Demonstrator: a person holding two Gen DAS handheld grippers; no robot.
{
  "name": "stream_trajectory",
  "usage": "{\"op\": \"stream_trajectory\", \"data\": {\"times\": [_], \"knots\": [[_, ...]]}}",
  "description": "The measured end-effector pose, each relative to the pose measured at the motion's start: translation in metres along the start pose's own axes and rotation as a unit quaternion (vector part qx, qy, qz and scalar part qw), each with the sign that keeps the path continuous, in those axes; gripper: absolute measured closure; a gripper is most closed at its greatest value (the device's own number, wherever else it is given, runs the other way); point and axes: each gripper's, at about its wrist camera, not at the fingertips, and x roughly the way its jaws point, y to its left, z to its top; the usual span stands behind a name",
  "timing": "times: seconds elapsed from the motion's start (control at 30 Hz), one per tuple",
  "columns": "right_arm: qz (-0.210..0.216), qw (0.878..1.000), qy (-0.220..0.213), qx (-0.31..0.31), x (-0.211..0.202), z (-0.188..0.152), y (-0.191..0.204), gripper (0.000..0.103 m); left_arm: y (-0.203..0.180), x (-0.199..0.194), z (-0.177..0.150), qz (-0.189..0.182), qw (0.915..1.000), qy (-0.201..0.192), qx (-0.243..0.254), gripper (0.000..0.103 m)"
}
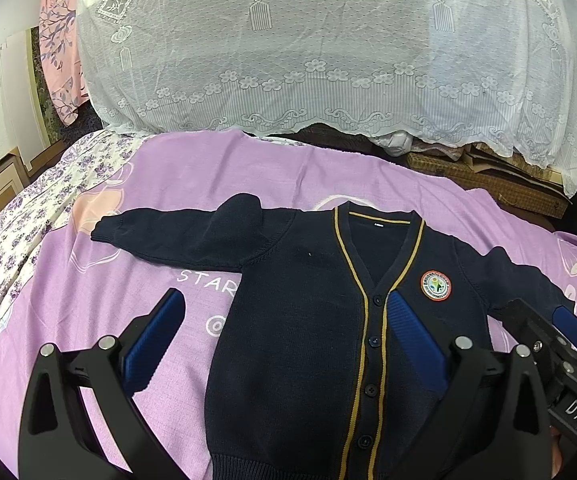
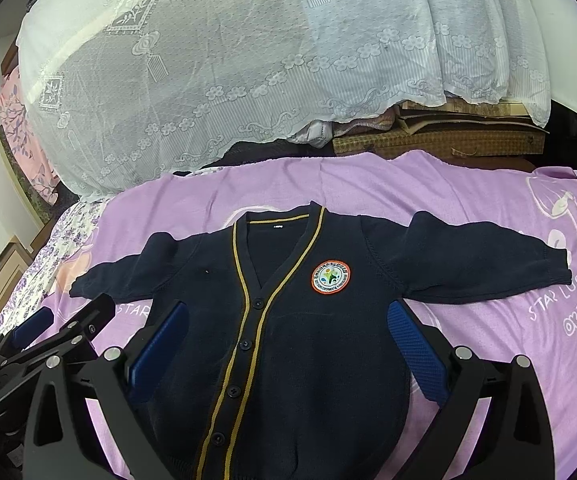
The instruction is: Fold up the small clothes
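Left wrist view: we hover left gripper (image 1: 284, 308) wide open over cardigan (image 1: 308, 340).
Right gripper (image 2: 288, 316): wide, empty.
Risk: buttoned front bunches if we snag one layer.

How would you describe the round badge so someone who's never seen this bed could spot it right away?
On the purple bedspread lies a navy cardigan, spread flat and buttoned. The badge sits on its chest, beside the gold-trimmed V-neck. It is the only bright patch on the dark knit: a white circle ringed in orange.
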Motion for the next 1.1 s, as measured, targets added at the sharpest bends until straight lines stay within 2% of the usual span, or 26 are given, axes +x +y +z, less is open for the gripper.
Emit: {"op": "stream_trajectory", "data": {"times": [1.1], "knots": [[0.000,1.000,-0.001,-0.002,0.0004,-0.0020,-0.0008,0.003,0.0020,-0.0017,0.0006,0.001,1.0000,0.000,0.000,0.005]]}}
